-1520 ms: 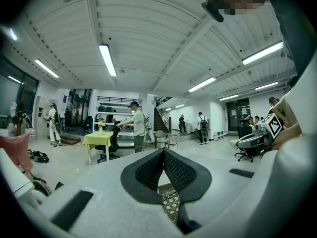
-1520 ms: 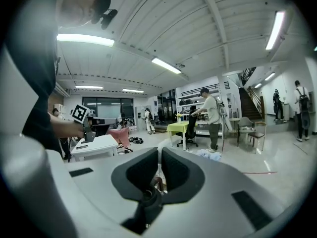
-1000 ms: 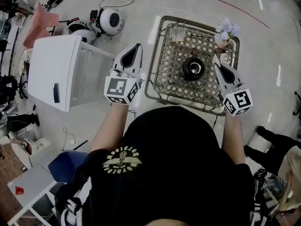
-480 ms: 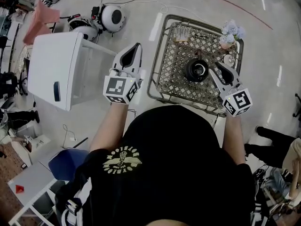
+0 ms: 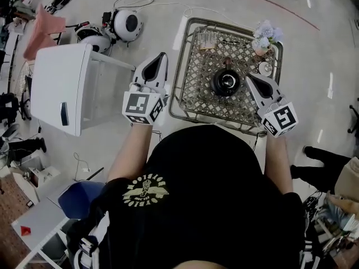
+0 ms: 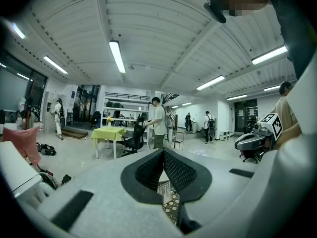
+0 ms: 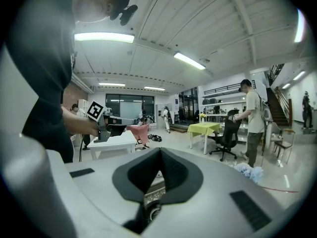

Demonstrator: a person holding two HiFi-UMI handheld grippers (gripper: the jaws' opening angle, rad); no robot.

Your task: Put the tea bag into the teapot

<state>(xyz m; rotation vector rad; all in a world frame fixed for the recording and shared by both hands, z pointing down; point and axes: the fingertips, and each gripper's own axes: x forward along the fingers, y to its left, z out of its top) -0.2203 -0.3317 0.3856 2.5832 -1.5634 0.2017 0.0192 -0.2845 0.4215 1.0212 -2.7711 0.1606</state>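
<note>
My right tongs, just closed on nothing, hover beside the teapot on the wire bench, ready to work, while my left tongs wait shut and empty, clear of it.

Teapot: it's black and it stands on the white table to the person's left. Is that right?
No. The black teapot stands on the lattice-topped table in front of the person, near its middle, not on the white table to the left. The head view shows this.
</note>
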